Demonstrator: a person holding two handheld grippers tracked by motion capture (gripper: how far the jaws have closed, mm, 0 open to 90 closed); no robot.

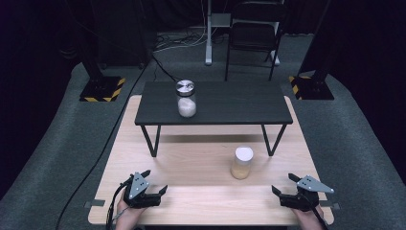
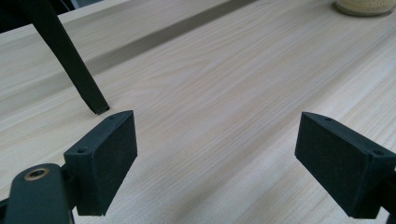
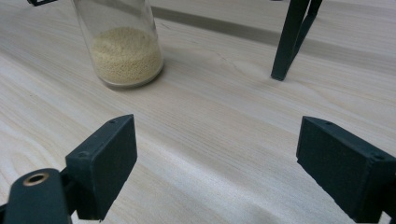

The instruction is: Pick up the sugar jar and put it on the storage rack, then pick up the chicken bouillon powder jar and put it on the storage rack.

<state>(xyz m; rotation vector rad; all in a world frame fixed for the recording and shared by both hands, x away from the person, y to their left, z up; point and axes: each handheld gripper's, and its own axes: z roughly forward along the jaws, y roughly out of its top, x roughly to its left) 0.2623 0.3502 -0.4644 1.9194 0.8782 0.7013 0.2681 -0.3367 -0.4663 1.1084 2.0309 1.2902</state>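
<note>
Fingers of left gripper [image 1: 154, 185] and right gripper [image 1: 283, 184] spread wide, empty, low over wooden table [image 1: 191, 163], grain jar [image 1: 242, 163] between.

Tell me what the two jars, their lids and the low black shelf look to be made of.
The jar on the table looks like clear glass or plastic: pale yellow grains show through its wall. Its lid is plain matte white, probably plastic. The jar on the shelf is also clear, with white contents; its lid looks like shiny metal. The shelf has a matte black top, material unclear, on thin dark legs, likely metal.
</note>
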